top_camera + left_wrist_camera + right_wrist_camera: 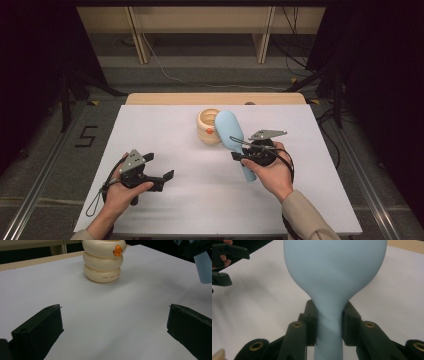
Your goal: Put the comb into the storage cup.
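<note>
Pale-blue spatula (231, 131) is clamped at its neck by the right gripper (248, 150), blade beside the cream ringed holder (209, 127) at the table's far middle; judging, lift and tip it in handle-first, while the left gripper (161, 179) waits near-left, jaws apart and empty.

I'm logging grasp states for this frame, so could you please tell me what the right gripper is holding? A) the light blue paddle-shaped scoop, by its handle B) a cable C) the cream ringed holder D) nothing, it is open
A: in the right gripper view the right gripper has both jaws pressed against the narrow handle of the light blue scoop.
</note>
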`<state>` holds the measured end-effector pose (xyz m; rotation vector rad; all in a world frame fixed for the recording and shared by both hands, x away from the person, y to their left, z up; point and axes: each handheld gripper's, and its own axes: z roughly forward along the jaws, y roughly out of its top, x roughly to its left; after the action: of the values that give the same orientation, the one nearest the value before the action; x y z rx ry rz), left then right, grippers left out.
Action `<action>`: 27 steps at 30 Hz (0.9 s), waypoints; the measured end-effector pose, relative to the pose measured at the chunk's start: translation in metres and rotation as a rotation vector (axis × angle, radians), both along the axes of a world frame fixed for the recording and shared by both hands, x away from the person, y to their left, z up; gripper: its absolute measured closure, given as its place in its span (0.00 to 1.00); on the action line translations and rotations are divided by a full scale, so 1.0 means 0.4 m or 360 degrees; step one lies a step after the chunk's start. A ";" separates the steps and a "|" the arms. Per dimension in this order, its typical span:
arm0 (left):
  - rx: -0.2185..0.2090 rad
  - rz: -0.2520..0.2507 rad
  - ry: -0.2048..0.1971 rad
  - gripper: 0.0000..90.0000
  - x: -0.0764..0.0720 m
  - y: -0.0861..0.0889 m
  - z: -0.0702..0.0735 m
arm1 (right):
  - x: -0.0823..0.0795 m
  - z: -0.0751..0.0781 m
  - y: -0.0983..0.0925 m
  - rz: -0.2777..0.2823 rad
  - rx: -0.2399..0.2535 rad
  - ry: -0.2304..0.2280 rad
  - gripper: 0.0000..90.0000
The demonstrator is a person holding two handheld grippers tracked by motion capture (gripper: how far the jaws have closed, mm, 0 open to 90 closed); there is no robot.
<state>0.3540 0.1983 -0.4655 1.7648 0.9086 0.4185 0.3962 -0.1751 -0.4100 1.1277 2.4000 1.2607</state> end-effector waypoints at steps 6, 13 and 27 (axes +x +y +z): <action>-0.0017 -0.0039 -0.0001 0.00 -0.003 -0.029 0.005 | -0.003 -0.001 0.008 -0.0009 0.0022 -0.0009 0.78; -0.0011 -0.0107 -0.0004 0.00 -0.011 -0.074 0.007 | -0.004 -0.004 0.018 -0.0016 0.0039 -0.0020 0.78; -0.0029 -0.0212 0.0033 0.00 -0.025 -0.143 0.003 | -0.009 -0.011 0.038 -0.0005 0.0057 -0.0022 0.78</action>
<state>0.3441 0.1412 -0.4642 1.8040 0.8014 0.3052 0.3926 -0.1600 -0.4143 1.1284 2.3736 1.3113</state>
